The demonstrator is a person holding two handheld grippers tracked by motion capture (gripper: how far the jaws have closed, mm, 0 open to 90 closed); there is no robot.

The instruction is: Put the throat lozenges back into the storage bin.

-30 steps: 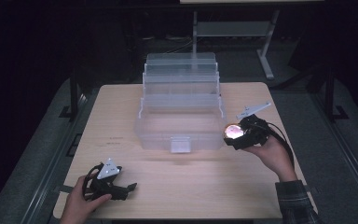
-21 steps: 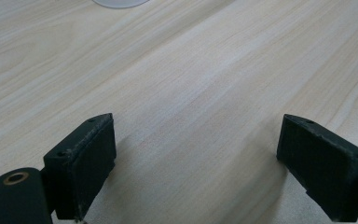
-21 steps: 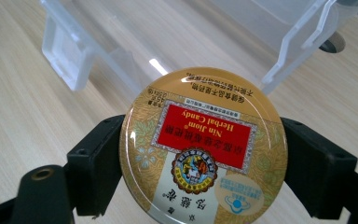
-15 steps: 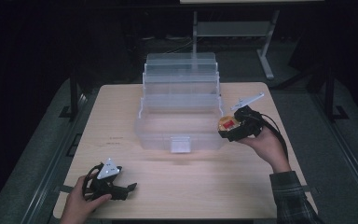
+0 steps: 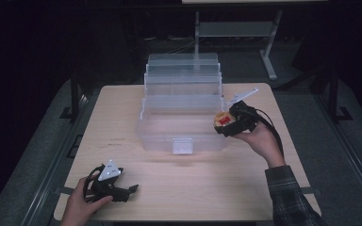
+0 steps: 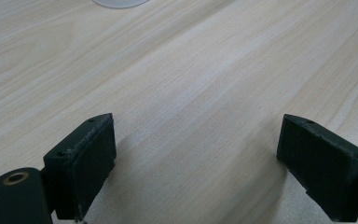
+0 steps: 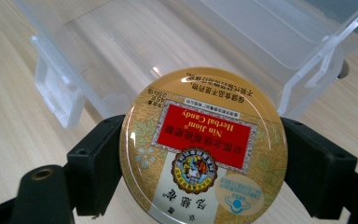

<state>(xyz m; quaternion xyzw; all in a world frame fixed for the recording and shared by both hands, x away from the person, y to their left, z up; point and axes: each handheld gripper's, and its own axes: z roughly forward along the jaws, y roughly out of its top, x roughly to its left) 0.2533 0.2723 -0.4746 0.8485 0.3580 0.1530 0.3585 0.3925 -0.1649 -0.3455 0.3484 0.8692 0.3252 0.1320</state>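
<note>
1. At the near left corner of the wooden table (image 5: 179, 188), the person's left hand (image 5: 78, 207) held the left gripper (image 5: 125, 190) low on the tabletop, with the grey three-cornered plate (image 5: 110, 170) on top of it.
2. Seen from the left gripper view, its two black jaws stood spread wide apart with nothing but bare wood grain between them; a pale rounded edge, too little of it to identify, sat at the top of that view.
3. Toward the middle of the table stood a clear plastic organiser box (image 5: 181, 127), opened out, with its trays stepped upward toward the far side and a small latch (image 5: 182, 146) on its near wall.
4. Right of the box's near corner, the right gripper (image 5: 222, 123) was held in the air by the right hand (image 5: 259, 141), whose sleeve was plaid.
5. Between its jaws sat a round gold candy tin (image 7: 204, 147), pinched on both sides by the black pads (image 7: 98, 163), its red label reading upside down in the right gripper view.
6. That tin (image 5: 224, 120) hung just beside the box's right front edge, above the rim, with the open bottom compartment (image 7: 135, 51) beyond it.
7. A black cable (image 5: 271, 125) looped from the right gripper over the wrist.
</note>
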